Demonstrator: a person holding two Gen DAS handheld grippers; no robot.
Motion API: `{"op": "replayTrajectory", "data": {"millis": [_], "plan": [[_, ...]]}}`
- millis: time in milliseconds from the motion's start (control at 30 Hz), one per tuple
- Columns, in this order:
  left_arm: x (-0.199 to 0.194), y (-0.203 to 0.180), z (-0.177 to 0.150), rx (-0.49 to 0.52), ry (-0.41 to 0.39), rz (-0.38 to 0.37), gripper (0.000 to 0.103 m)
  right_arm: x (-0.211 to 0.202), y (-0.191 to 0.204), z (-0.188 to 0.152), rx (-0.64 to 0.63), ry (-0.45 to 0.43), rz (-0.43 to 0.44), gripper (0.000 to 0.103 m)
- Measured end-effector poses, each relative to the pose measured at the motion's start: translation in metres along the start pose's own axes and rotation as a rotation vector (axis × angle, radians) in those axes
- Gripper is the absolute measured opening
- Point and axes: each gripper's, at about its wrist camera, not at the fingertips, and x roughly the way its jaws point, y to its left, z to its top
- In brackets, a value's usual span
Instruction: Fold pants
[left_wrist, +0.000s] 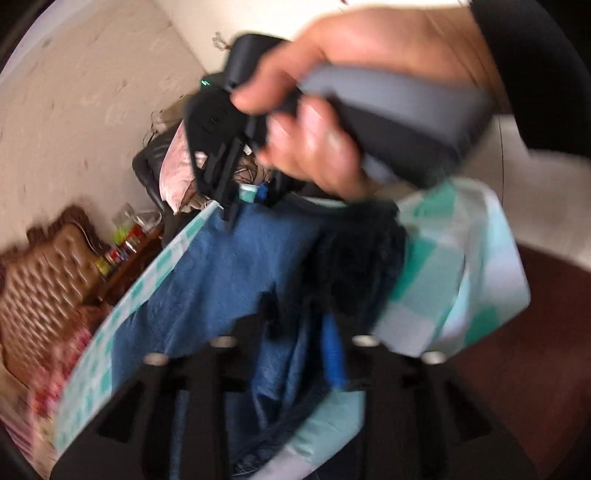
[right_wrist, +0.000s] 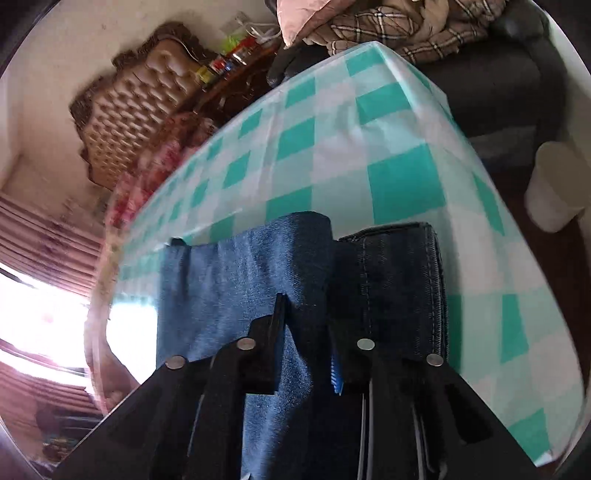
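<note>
The blue denim pants (left_wrist: 236, 273) lie on a table with a teal-and-white checked cloth (left_wrist: 436, 273). My left gripper (left_wrist: 299, 332) is shut on a fold of the pants, with denim bunched between its fingers. The right gripper (left_wrist: 236, 206) shows in the left wrist view, held in a hand above the far end of the pants. In the right wrist view my right gripper (right_wrist: 310, 325) is shut on the pants (right_wrist: 236, 280), with a dark hemmed edge (right_wrist: 402, 280) beside its right finger. The checked cloth (right_wrist: 369, 155) spreads beyond.
A brown tufted headboard (right_wrist: 129, 107) and a shelf of small bottles (right_wrist: 229, 62) stand past the table. A dark sofa with a pink pillow and plaid clothes (right_wrist: 399, 26) is at the far end. A white bin (right_wrist: 554, 184) stands at the right.
</note>
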Motion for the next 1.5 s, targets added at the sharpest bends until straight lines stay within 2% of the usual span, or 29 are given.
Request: {"op": "replayTrajectory", "data": {"millis": [33,67,100,200,233,267,300,333,367,433,533,633,733,833,900,967,1000,1033,1067,1133,1200,1267,1300,1333,1400,1433,1500], "plan": [[0.003,0.000,-0.005,0.001,0.002,0.004,0.039,-0.002,0.000,-0.001,-0.009,-0.004,0.004,0.032],[0.007,-0.001,-0.006,0.003,0.006,0.018,0.039,-0.003,0.001,-0.001,-0.024,-0.008,-0.016,0.042],[0.006,-0.002,-0.006,0.003,0.007,0.025,0.039,-0.004,0.002,-0.001,-0.037,-0.011,-0.033,0.046],[0.009,0.001,-0.004,0.013,-0.002,0.057,0.033,-0.004,0.008,0.001,-0.072,-0.014,-0.054,0.046],[0.009,0.001,-0.004,0.019,-0.005,0.065,0.025,-0.004,0.005,0.002,-0.078,-0.015,-0.058,0.046],[0.006,0.001,-0.005,0.021,-0.007,0.067,0.017,-0.003,0.005,0.002,-0.089,-0.011,-0.066,0.039],[0.006,0.001,-0.004,0.029,-0.010,0.076,0.014,0.000,0.007,0.002,-0.111,-0.007,-0.087,0.020],[0.004,0.001,-0.004,0.038,-0.016,0.090,0.012,0.002,0.010,0.002,-0.129,0.003,-0.102,0.018],[0.002,0.000,-0.002,0.043,-0.021,0.100,0.012,0.001,0.016,0.002,-0.154,-0.004,-0.124,0.013],[-0.003,0.003,0.004,0.051,-0.035,0.120,0.011,-0.010,0.025,0.002,-0.207,-0.023,-0.141,0.010],[-0.008,0.007,0.017,0.053,-0.060,0.139,0.011,-0.027,0.039,0.004,-0.252,-0.064,-0.135,0.009],[-0.004,0.008,0.026,0.060,-0.074,0.134,0.011,-0.039,0.038,0.009,-0.256,-0.090,-0.129,0.009],[0.004,0.002,0.032,0.071,-0.073,0.107,0.011,-0.042,0.022,0.010,-0.227,-0.091,-0.140,0.009],[0.020,-0.010,0.026,0.087,-0.039,0.067,0.011,-0.036,0.003,0.006,-0.202,-0.077,-0.152,0.009],[0.029,-0.014,0.020,0.082,-0.026,0.023,0.021,-0.027,-0.009,0.001,-0.197,-0.068,-0.175,0.010],[0.032,-0.009,0.017,0.064,-0.037,-0.011,0.025,-0.022,-0.016,-0.004,-0.193,-0.082,-0.203,0.023],[0.029,-0.004,0.017,0.046,-0.042,-0.036,0.027,-0.021,-0.018,-0.005,-0.193,-0.097,-0.218,0.024],[0.025,0.005,0.016,0.014,-0.050,-0.079,0.036,-0.022,-0.018,-0.006,-0.194,-0.109,-0.226,0.029],[0.020,0.014,0.015,-0.013,-0.059,-0.115,0.051,-0.027,-0.018,-0.008,-0.194,-0.132,-0.241,0.033],[-0.002,0.044,0.007,-0.093,-0.101,-0.192,0.058,-0.040,-0.017,-0.011,-0.180,-0.193,-0.309,0.040],[-0.023,0.084,-0.001,-0.207,-0.123,-0.247,0.058,-0.063,-0.010,-0.021,-0.176,-0.290,-0.417,0.040],[-0.029,0.125,-0.005,-0.321,-0.135,-0.258,0.057,-0.077,0.004,-0.037,-0.210,-0.357,-0.522,0.040],[-0.021,0.157,-0.004,-0.408,-0.126,-0.236,0.055,-0.081,0.017,-0.051,-0.237,-0.391,-0.576,0.040],[-0.013,0.176,-0.001,-0.453,-0.120,-0.225,0.052,-0.081,0.024,-0.059,-0.248,-0.406,-0.606,0.041],[0.014,0.206,0.008,-0.484,-0.105,-0.198,0.048,-0.072,0.040,-0.082,-0.240,-0.422,-0.667,0.041],[0.036,0.219,0.013,-0.489,-0.077,-0.210,0.041,-0.066,0.043,-0.090,-0.232,-0.417,-0.677,0.041],[0.083,0.238,0.021,-0.543,0.002,-0.353,0.033,-0.050,0.049,-0.106,-0.227,-0.405,-0.704,0.041]]}}
